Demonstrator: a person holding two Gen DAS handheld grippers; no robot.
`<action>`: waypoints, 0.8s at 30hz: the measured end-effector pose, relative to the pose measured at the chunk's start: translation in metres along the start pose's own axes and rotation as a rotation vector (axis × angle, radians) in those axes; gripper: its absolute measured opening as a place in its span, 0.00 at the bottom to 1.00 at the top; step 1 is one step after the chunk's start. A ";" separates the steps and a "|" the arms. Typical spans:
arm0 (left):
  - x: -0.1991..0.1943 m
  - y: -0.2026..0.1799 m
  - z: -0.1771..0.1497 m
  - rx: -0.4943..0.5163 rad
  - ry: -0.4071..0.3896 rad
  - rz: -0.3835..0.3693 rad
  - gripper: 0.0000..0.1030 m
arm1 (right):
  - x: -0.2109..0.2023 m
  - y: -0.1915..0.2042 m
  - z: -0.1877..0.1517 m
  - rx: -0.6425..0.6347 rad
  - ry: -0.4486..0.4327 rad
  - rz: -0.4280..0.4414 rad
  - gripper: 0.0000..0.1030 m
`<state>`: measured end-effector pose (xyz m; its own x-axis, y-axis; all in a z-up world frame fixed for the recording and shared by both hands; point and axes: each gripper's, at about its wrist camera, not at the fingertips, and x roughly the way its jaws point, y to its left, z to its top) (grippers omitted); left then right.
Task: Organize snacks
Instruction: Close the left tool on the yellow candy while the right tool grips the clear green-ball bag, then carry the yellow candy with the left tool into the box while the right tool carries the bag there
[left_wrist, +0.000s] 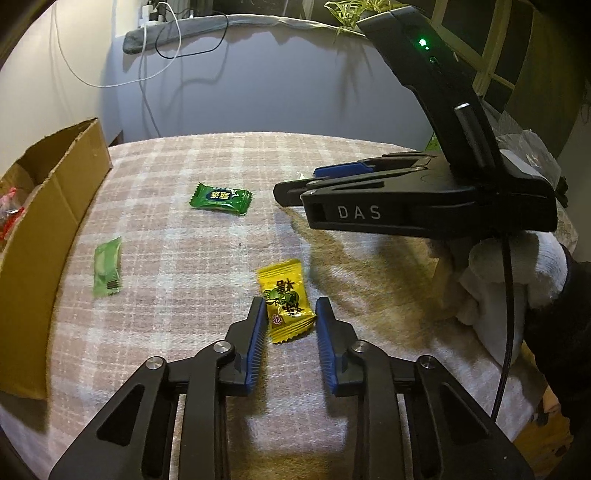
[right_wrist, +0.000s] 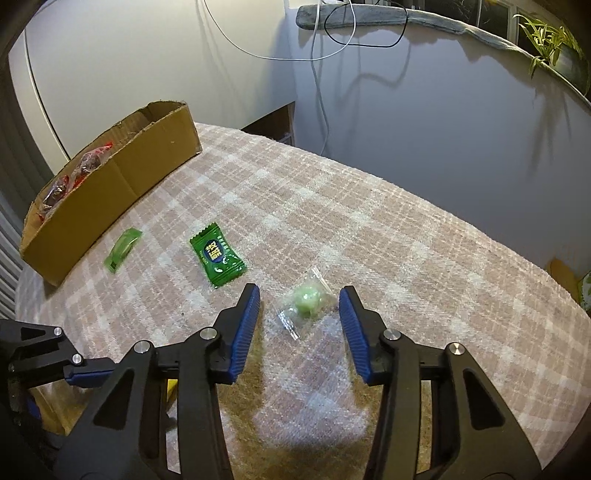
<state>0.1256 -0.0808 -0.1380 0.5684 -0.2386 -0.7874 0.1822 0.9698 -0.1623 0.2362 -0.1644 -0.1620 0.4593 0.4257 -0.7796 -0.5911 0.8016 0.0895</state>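
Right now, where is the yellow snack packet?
In the left wrist view, the yellow snack packet lies on the checked cloth between the open left tongs, nearer than the dark green packet.

The left tool (left_wrist: 290, 312) points toward twelve o'clock in its own view, low over the worktop, its two blue-padded fingers (left_wrist: 256, 343) spread apart with nothing clamped. The right tool (right_wrist: 299, 299) likewise aims at twelve o'clock, fingers (right_wrist: 352, 328) parted wide and gripping nothing. From the left wrist camera, the right tool's black body sits at two o'clock, tips aimed toward nine o'clock, carried by a white-gloved hand (left_wrist: 517, 273) at three o'clock.
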 end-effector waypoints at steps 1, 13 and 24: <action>0.001 0.000 0.000 -0.001 0.000 -0.002 0.24 | 0.001 -0.001 0.001 0.002 0.000 0.002 0.46; -0.004 0.005 -0.001 -0.024 0.001 -0.014 0.22 | -0.003 0.002 -0.002 -0.018 -0.004 -0.013 0.29; -0.024 0.011 0.000 -0.048 -0.028 -0.022 0.21 | -0.031 -0.006 -0.011 0.032 -0.057 0.005 0.29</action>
<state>0.1137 -0.0640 -0.1212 0.5871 -0.2605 -0.7665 0.1569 0.9655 -0.2080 0.2183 -0.1876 -0.1449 0.4937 0.4522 -0.7428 -0.5728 0.8118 0.1135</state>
